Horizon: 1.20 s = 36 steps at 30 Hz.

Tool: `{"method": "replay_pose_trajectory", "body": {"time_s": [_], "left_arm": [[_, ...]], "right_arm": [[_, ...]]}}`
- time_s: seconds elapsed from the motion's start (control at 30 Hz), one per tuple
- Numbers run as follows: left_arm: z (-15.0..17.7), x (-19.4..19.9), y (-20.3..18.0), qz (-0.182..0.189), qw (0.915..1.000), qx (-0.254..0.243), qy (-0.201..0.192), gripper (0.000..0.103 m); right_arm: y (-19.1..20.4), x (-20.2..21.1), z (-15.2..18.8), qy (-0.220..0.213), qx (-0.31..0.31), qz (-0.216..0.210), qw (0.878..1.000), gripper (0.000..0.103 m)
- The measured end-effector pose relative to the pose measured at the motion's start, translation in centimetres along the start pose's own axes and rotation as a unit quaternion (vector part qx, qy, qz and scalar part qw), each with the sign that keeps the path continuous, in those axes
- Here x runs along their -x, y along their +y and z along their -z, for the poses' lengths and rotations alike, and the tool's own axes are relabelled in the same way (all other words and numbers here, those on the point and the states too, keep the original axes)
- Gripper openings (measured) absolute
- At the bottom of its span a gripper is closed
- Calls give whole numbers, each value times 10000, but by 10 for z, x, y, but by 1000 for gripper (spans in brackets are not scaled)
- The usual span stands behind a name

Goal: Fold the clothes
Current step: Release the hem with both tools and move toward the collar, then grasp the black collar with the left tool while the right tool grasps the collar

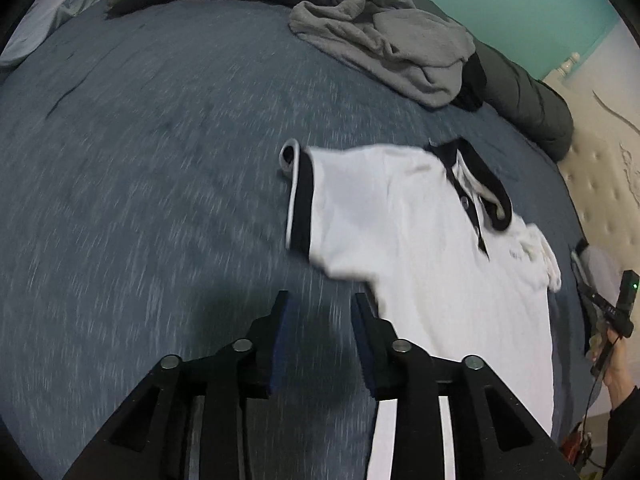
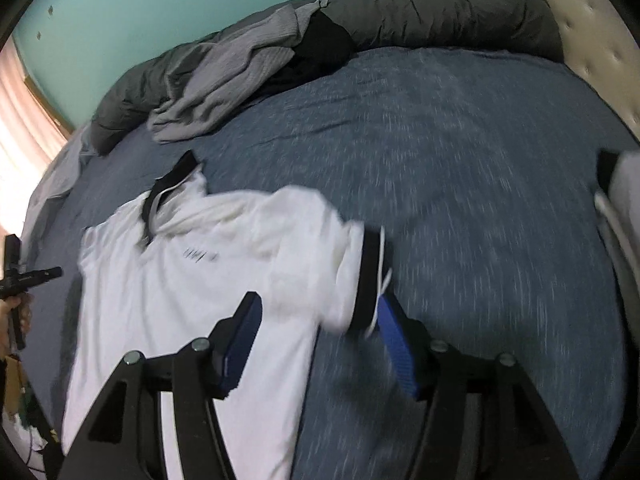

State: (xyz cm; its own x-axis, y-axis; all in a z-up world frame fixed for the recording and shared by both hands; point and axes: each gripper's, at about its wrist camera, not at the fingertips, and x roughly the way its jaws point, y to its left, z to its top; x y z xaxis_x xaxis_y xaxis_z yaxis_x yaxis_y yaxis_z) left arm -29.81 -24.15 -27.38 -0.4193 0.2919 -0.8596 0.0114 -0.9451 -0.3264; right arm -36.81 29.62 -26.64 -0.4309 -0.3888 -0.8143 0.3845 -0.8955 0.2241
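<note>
The left gripper (image 1: 320, 300) hung open and empty above the blue bedspread (image 1: 140, 160), the white polo shirt (image 1: 420, 248) spread flat at its two o'clock, while the right gripper (image 2: 316, 304), also open, straddled the shirt's black-cuffed sleeve (image 2: 366, 280) without pinching it.

Motion blur smears the bedspread (image 1: 160, 160) around both tongs. The white polo shirt (image 1: 420, 248) runs under the left tongs (image 1: 320, 300) and off the lower edge; its chest lettering (image 2: 198, 256) is unreadable.
</note>
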Motion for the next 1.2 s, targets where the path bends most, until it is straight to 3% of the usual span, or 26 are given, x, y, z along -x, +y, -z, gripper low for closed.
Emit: {"method": "replay_pose_trajectory", "body": {"time_s": [0.17, 0.33, 0.47, 0.6, 0.8, 1.0, 1.07, 1.1, 1.2], "left_arm": [[-33, -29, -11, -52, 9998, -168, 15, 34], [-58, -56, -37, 71, 9995, -302, 63, 35], [-78, -78, -66, 118, 9985, -509, 149, 43], [-95, -102, -93, 173, 9972, -692, 234, 45], [-109, -132, -122, 130, 9957, -869, 300, 45], [-129, -154, -144, 61, 9952, -947, 256, 50], [-134, -160, -149, 22, 9947, -1000, 235, 50], [-137, -162, -151, 21, 9945, -1023, 217, 50], [-142, -168, -158, 52, 9942, -1069, 140, 50]], "right_arm": [[17, -30, -29, -57, 298, -196, 9993, 61], [67, -62, -44, 26, 811, -628, 9947, 61], [103, -81, -55, 42, 1128, -843, 9900, 65], [135, -96, -60, 70, 1461, -1062, 9835, 68], [181, -122, -56, 231, 2294, -930, 9686, 69], [188, -141, -65, 162, 2387, -679, 9686, 68], [186, -144, -70, 109, 2337, -668, 9700, 54], [184, -145, -73, 89, 2303, -636, 9710, 40], [176, -149, -84, 66, 2151, -655, 9744, 19]]}}
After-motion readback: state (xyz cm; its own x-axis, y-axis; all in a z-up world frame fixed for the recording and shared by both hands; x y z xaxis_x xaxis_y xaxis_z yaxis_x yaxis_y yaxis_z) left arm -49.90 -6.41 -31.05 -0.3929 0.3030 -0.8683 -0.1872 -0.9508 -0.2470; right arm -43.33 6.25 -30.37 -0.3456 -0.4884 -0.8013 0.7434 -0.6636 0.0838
